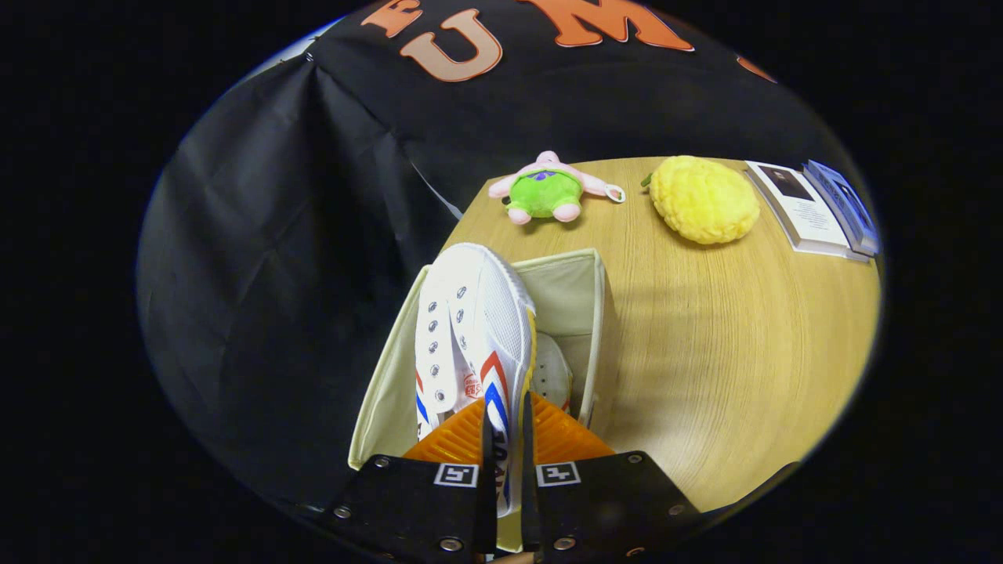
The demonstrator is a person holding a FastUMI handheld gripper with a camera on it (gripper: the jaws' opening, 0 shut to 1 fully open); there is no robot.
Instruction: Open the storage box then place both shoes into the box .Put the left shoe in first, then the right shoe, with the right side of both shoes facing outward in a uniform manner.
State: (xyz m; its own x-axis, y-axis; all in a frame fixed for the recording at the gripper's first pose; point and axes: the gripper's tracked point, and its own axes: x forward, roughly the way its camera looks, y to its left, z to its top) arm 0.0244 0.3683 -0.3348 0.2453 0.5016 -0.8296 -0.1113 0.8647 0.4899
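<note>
My gripper [508, 427] is clamped on the side wall of a white shoe [478, 329], both fingers pressing on it, toe pointing away from me. The shoe hangs over the open cream storage box [584, 270], where another shoe [552, 372] already lies. Beyond the box, on the wooden table [721, 352], sit a plush toy [544, 188], a yellow knitted ball [703, 200] and booklets [815, 207].

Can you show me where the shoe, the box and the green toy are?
shoe [478, 313]: gripper view, on its white toe side, ahead of the fingers.
box [568, 286]: gripper view, on its cream far wall.
green toy [543, 192]: gripper view, on its green belly.
</note>
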